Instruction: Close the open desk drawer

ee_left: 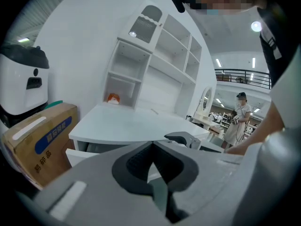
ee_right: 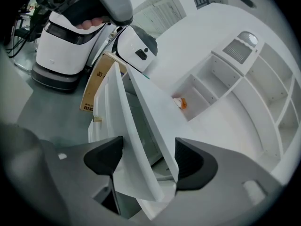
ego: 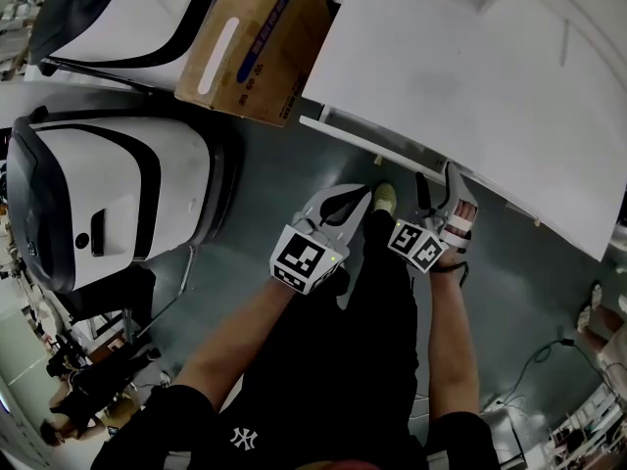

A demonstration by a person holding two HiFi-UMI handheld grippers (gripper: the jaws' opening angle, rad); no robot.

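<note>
The white desk (ego: 470, 76) fills the upper right of the head view. Its open drawer (ego: 377, 148) juts out a little under the front edge. In the right gripper view the drawer front (ee_right: 115, 121), with a small knob (ee_right: 97, 119), stands out from the desk body. My right gripper (ee_right: 146, 159) is open, with the drawer front's end and the desktop edge (ee_right: 157, 126) between its jaws. The left pad (ee_right: 106, 155) sits against the drawer front. My left gripper (ee_left: 151, 149) is shut on nothing, just short of the desk, and the drawer (ee_left: 80, 155) shows below the desktop.
A cardboard box (ego: 257, 47) leans at the desk's left end. Large white machines (ego: 108, 204) stand on the grey floor to the left. The person's shoe (ego: 385, 200) is under the desk edge. A shelf hutch (ee_left: 160, 55) holds a small orange item (ee_left: 113, 98).
</note>
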